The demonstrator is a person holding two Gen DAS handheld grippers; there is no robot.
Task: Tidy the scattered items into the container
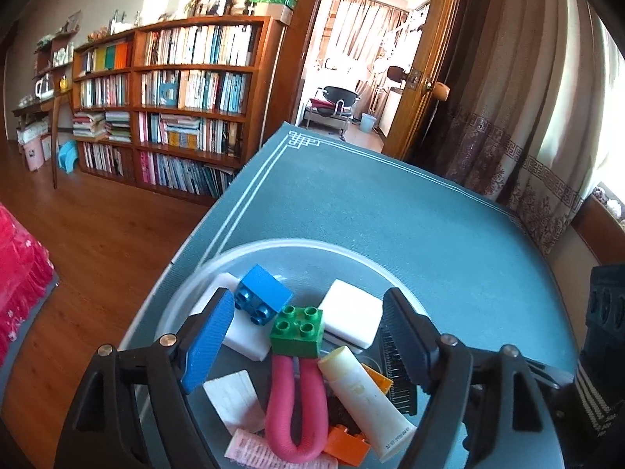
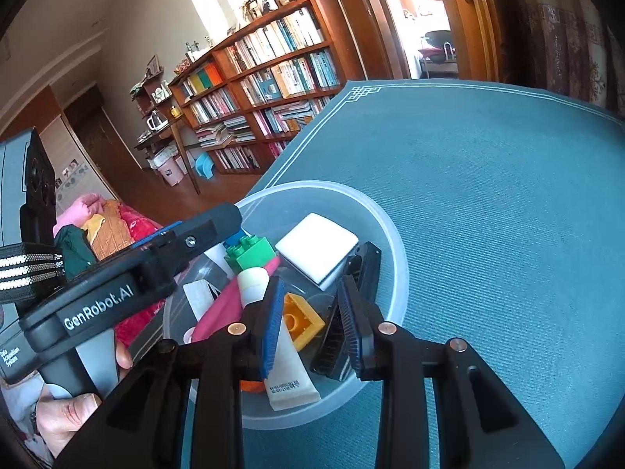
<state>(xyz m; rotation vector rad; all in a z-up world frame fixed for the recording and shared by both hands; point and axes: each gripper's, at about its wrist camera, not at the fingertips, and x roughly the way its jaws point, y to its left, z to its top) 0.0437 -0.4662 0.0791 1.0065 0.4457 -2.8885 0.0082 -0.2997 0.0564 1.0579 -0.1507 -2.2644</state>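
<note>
From the left wrist, the left hand-held gripper [image 1: 308, 336] hangs wide open and empty over a clear plastic bowl [image 1: 203, 269]; directly ahead lie blocks, white sponges and a cream tube [image 1: 365, 394].

From the right wrist, the right hand-held gripper [image 2: 312, 318], half open and empty, straddles a light, rigid yellow block [image 2: 302, 318]; its flat sides look easiest to pinch.

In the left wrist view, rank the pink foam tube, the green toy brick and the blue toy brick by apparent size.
1. Pink U-bent foam tube, clearly largest, though nearest the camera.
2. Green studded plastic toy brick and blue plastic toy brick: they look alike, so no ranking between them.
</note>
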